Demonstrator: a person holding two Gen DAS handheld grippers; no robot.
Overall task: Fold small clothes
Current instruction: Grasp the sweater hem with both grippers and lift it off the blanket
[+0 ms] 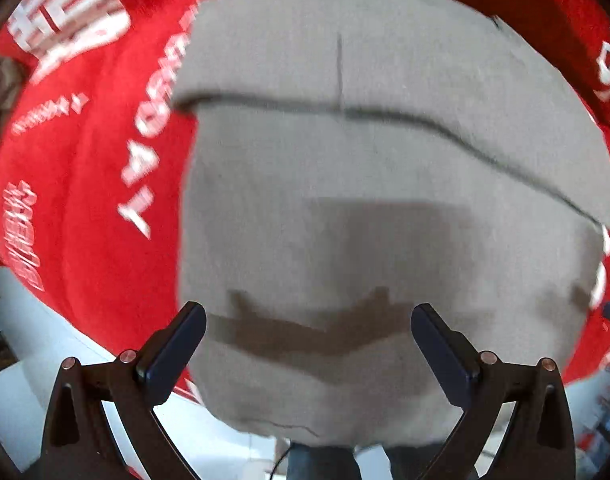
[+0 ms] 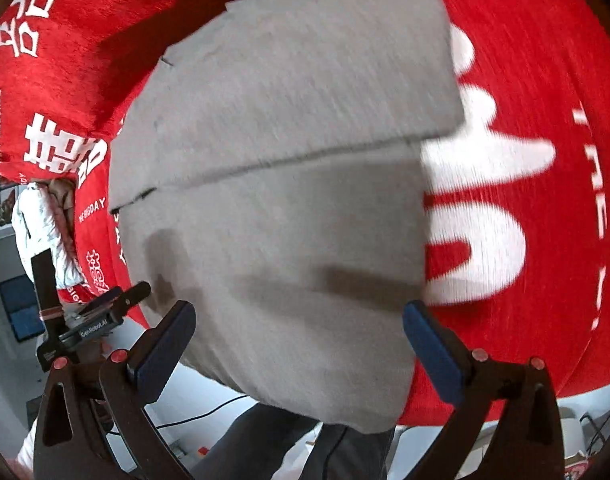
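A grey garment [image 1: 385,200] lies folded on a red cloth with white lettering [image 1: 89,152]; one layer overlaps another along a dark fold edge. My left gripper [image 1: 309,316] hovers straight above its near part, open, nothing between the dark pads. In the right wrist view the same grey garment [image 2: 289,184] fills the middle, its near edge hanging over the table's rim. My right gripper [image 2: 299,316] stands open over that near part, with only cloth below the blue pads. The left gripper's body [image 2: 93,320] shows at the left edge of the right wrist view.
The red cloth [image 2: 525,160] covers the table and drops off at the near edge. Below it are a pale floor [image 1: 37,344], cables, and a person's dark trouser legs [image 2: 265,436]. A white padded garment [image 2: 41,224] hangs at the far left.
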